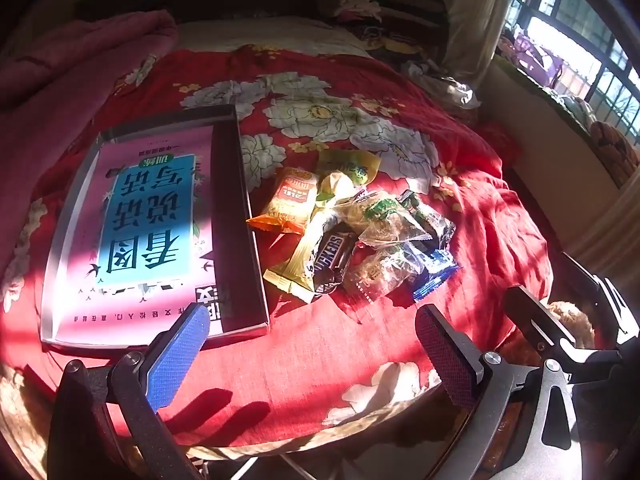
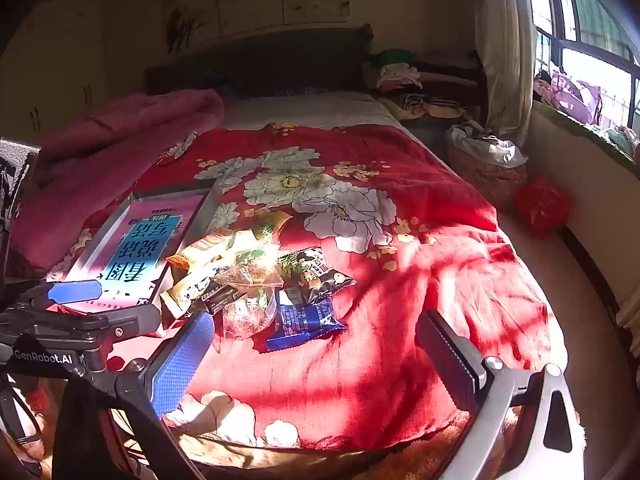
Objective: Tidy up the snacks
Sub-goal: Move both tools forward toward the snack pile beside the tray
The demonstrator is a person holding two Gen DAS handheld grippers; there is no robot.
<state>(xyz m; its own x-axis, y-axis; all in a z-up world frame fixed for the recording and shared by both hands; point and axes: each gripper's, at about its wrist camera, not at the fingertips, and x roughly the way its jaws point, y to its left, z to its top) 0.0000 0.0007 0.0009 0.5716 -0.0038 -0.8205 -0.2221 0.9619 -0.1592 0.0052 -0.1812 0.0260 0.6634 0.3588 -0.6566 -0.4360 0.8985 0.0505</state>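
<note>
snacks: heap (image 1: 352, 232) on red bedspread (image 1: 480, 220), just right of tray (image 1: 236, 200)
left hand-held gripper (image 1: 312, 344): jaws apart, empty
right hand-held gripper (image 2: 316, 356): jaws apart, empty
risk: tangled slick wrappers; a pinch likely lifts two or slips

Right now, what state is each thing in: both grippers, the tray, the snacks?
left gripper: open, empty.
right gripper: open, empty.
tray: on the bedspread, holds a pink book, no snacks.
snack pile: heaped on the bedspread beside the tray, unsorted.
</note>
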